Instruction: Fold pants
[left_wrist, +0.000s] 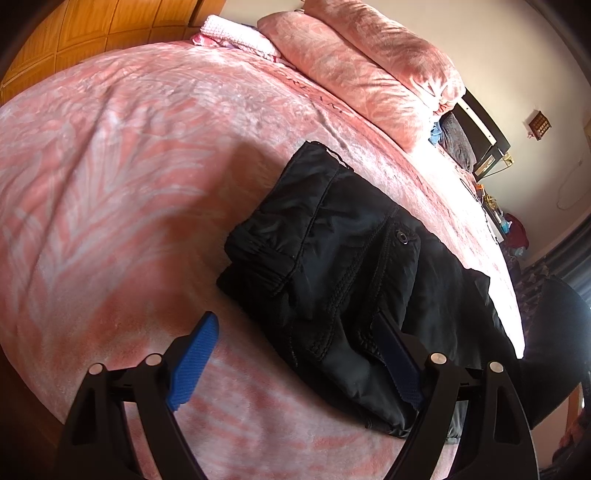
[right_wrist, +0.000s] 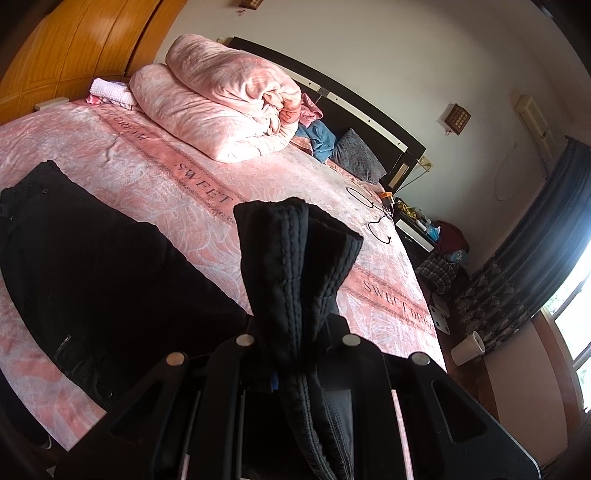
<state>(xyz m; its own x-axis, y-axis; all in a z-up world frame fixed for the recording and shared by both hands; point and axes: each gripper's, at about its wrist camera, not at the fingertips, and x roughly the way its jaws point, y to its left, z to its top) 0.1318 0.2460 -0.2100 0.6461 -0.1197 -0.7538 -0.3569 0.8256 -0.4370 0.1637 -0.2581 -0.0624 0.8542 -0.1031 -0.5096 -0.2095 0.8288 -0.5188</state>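
Black pants (left_wrist: 332, 258) lie on a pink bedspread (left_wrist: 110, 166). In the left wrist view my left gripper (left_wrist: 295, 354) is open with blue pads; its right finger (left_wrist: 397, 360) rests over the near edge of the pants, its left finger (left_wrist: 194, 360) over bare bedspread. In the right wrist view my right gripper (right_wrist: 295, 369) is shut on a stitched end of the pants (right_wrist: 295, 266), lifted upright off the bed. The rest of the pants (right_wrist: 92, 277) lies flat to the left.
Rolled pink quilts (right_wrist: 221, 110) and pillows (right_wrist: 356, 157) lie at the head of the bed. A wooden wardrobe (right_wrist: 74, 44) stands behind. A cable (right_wrist: 373, 218) lies on the bedspread near a cluttered nightstand (right_wrist: 424, 229). A white bin (right_wrist: 467, 347) stands on the floor by the curtains.
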